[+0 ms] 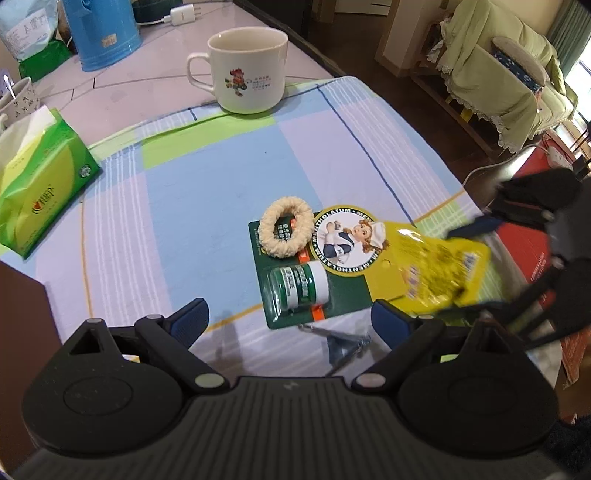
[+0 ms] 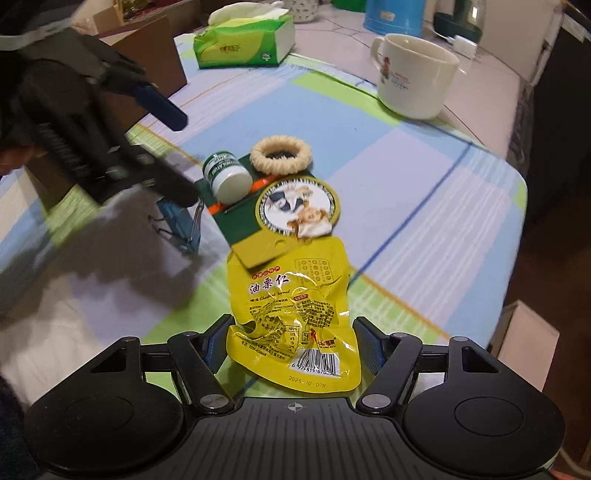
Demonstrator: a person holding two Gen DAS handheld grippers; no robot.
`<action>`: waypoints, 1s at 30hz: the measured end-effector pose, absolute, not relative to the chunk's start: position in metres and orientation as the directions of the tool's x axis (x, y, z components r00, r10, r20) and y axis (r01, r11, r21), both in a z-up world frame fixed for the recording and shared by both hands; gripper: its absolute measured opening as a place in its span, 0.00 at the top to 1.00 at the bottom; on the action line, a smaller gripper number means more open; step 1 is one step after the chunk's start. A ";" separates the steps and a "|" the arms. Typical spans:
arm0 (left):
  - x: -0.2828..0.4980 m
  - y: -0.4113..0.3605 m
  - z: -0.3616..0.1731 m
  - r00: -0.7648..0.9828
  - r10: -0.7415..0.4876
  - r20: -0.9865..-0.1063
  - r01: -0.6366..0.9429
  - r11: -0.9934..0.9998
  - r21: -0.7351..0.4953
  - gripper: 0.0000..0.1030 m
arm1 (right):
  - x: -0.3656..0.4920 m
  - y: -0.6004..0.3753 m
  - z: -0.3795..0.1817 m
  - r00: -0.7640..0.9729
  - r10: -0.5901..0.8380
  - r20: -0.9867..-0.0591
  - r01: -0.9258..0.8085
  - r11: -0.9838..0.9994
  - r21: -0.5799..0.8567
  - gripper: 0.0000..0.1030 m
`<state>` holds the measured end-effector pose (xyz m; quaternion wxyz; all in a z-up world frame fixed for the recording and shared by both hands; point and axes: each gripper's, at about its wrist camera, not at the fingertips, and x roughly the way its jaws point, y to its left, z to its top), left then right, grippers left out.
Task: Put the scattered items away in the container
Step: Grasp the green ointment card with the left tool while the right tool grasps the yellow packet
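Note:
A yellow snack packet lies at the near edge of the checked cloth, and my right gripper is shut on its two side edges. From the left wrist view the same packet looks blurred between the right gripper's fingers. Beyond it lies a green blister card with a balm jar, a cream hair scrunchie resting on it. A blue binder clip sits between the fingers of my open left gripper, which holds nothing. A brown cardboard box stands at the left.
A white mug stands at the far edge of the cloth, a green tissue pack at the left. A blue kettle and a charger are farther back. The table edge drops off at the right.

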<state>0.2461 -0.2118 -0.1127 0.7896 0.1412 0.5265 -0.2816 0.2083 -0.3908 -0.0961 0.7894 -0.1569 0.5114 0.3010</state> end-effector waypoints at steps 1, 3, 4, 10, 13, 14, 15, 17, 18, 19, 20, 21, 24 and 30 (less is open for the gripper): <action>0.249 -0.213 -0.115 0.285 -0.296 -0.912 0.590 0.803 -0.076 0.11 | 0.206 -0.393 -0.096 0.296 0.313 -0.903 -0.624 0.778 0.065 0.33; 0.255 -0.218 -0.122 0.275 -0.296 -0.915 0.584 0.808 -0.086 0.14 | 0.204 -0.397 -0.095 0.298 0.309 -0.903 -0.597 0.798 0.076 0.33; 0.257 -0.220 -0.126 0.267 -0.291 -0.919 0.583 0.808 -0.087 0.16 | 0.203 -0.399 -0.095 0.301 0.307 -0.903 -0.584 0.808 0.080 0.33; 0.261 -0.226 -0.135 0.253 -0.293 -0.922 0.605 0.791 -0.086 0.69 | 0.197 -0.406 -0.085 0.324 0.303 -0.896 -0.547 0.833 0.084 0.33; 0.256 -0.223 -0.122 0.262 -0.312 -0.913 0.642 0.763 -0.077 0.71 | 0.194 -0.409 -0.077 0.340 0.309 -0.888 -0.537 0.839 0.087 0.33; 0.253 -0.221 -0.116 0.272 -0.312 -0.910 0.658 0.751 -0.061 0.71 | 0.192 -0.409 -0.075 0.344 0.312 -0.886 -0.534 0.841 0.088 0.33; 0.249 -0.219 -0.109 0.283 -0.309 -0.908 0.674 0.738 -0.041 0.71 | 0.191 -0.409 -0.072 0.349 0.314 -0.883 -0.532 0.842 0.090 0.33; 0.242 -0.213 -0.095 0.305 -0.304 -0.902 0.702 0.712 -0.003 0.71 | 0.187 -0.407 -0.067 0.357 0.321 -0.877 -0.533 0.841 0.091 0.33; 0.237 -0.209 -0.088 0.315 -0.304 -0.899 0.710 0.704 0.010 0.71 | 0.184 -0.407 -0.064 0.362 0.327 -0.873 -0.533 0.841 0.094 0.33; 0.232 -0.205 -0.081 0.326 -0.306 -0.895 0.716 0.698 0.022 0.71 | 0.182 -0.406 -0.061 0.366 0.332 -0.869 -0.534 0.840 0.096 0.33; 0.226 -0.200 -0.074 0.337 -0.307 -0.890 0.718 0.695 0.032 0.71 | 0.179 -0.404 -0.059 0.371 0.338 -0.865 -0.535 0.839 0.098 0.33; 0.221 -0.195 -0.067 0.348 -0.307 -0.886 0.717 0.696 0.040 0.71 | 0.176 -0.403 -0.056 0.375 0.342 -0.861 -0.537 0.838 0.099 0.33; 0.204 -0.181 -0.052 0.373 -0.305 -0.876 0.706 0.706 0.055 0.71 | 0.167 -0.398 -0.048 0.387 0.354 -0.851 -0.546 0.832 0.098 0.33; 0.168 -0.156 -0.031 0.407 -0.287 -0.867 0.685 0.724 0.082 0.71 | 0.149 -0.389 -0.034 0.404 0.361 -0.840 -0.569 0.819 0.079 0.33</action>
